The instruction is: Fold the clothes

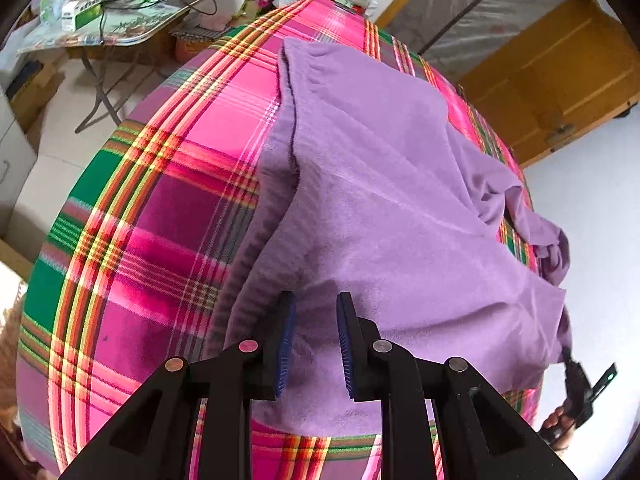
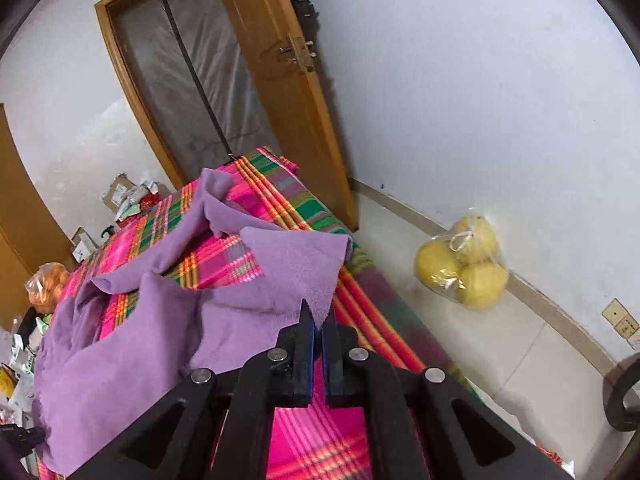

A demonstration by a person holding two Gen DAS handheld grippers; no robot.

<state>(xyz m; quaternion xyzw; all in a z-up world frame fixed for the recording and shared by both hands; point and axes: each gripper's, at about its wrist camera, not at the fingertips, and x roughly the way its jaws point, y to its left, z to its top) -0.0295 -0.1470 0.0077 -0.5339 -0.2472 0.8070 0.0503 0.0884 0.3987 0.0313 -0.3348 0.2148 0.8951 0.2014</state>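
Purple garment (image 1: 380, 200) lay on the plaid-covered worktop (image 1: 160, 208), long axis running ahead of the spread left fingers (image 1: 316, 344) hovering over its near hem; right fingers (image 2: 318, 322) pinched a corner.

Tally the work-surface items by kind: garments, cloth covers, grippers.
Purple garment: 1
Plaid cloth cover: 1
Grippers: 2, the left gripper open over the garment, the right gripper shut on its edge
Total: 4

A purple fleece garment (image 1: 392, 216) lies rumpled, perhaps partly folded, across the plaid-covered surface.
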